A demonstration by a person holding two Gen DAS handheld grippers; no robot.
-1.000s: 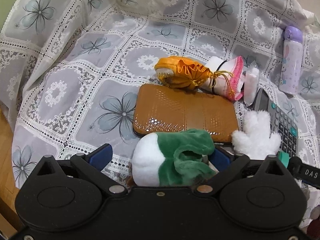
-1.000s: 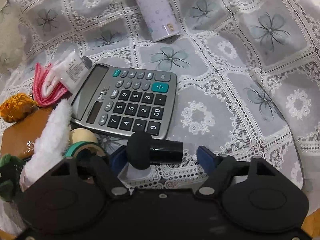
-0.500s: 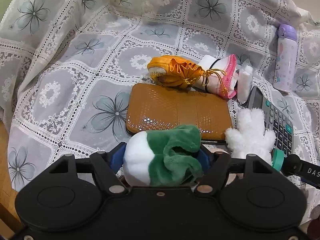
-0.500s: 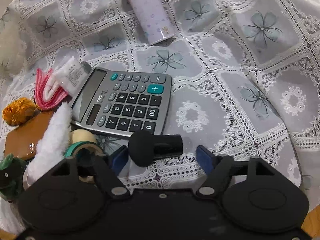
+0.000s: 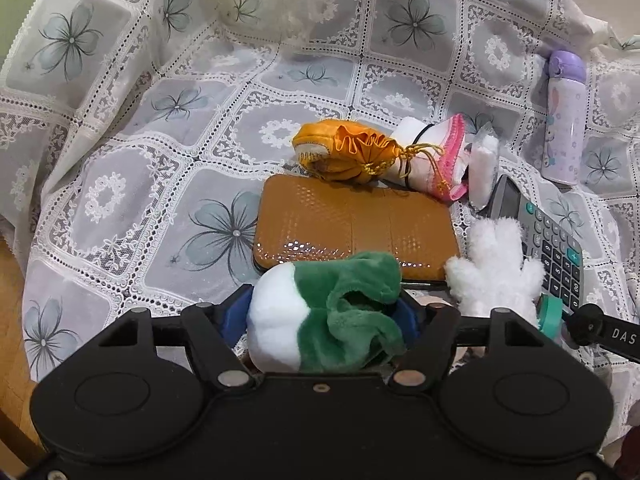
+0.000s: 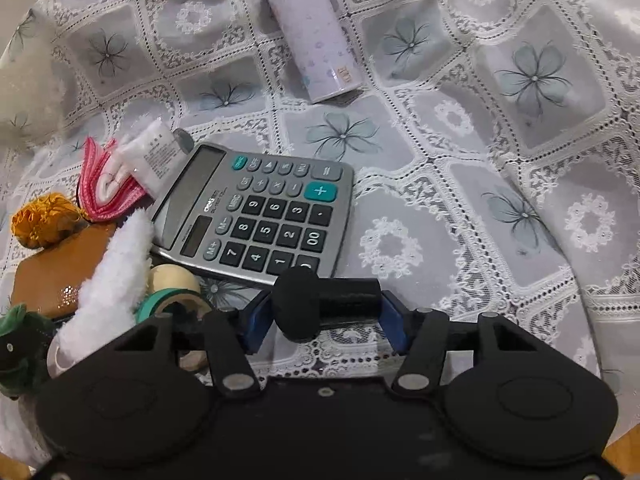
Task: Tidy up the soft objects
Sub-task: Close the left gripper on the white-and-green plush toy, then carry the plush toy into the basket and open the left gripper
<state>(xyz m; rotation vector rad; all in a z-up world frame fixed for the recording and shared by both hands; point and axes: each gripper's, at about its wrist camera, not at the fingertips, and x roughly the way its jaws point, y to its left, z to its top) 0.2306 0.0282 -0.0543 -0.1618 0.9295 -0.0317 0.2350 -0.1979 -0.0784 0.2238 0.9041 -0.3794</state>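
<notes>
1. Green and white plush toy (image 5: 320, 316) sits right between the blue pads of the left gripper (image 5: 320, 314). The pads squeeze its two sides, so that gripper is clamped on it.
2. The toy lies sideways, white end to the left and green end to the right. Its long way runs from one pad to the other. It sits low on the lace tablecloth (image 5: 120, 200), just in front of the shiny brown wallet (image 5: 352, 228).
3. The right gripper (image 6: 324, 308) is closing on a small black microphone (image 6: 320, 304). The foam head points left and the stick part points right, so it also lies across the pads.
4. The left hand is the one nearer the soft things. I think a lift straight up would bring the toy clear of the wallet.
5. The fluffy white toy (image 5: 496, 276) is just to the right of the green one, touching the calculator (image 6: 260, 216).
6. Only the left view shows the whole orange pouch (image 5: 344, 154) and the full wallet.
7. Only the right view shows the microphone head, the tape rolls (image 6: 172, 292) and the whole purple bottle (image 6: 316, 44).
</notes>
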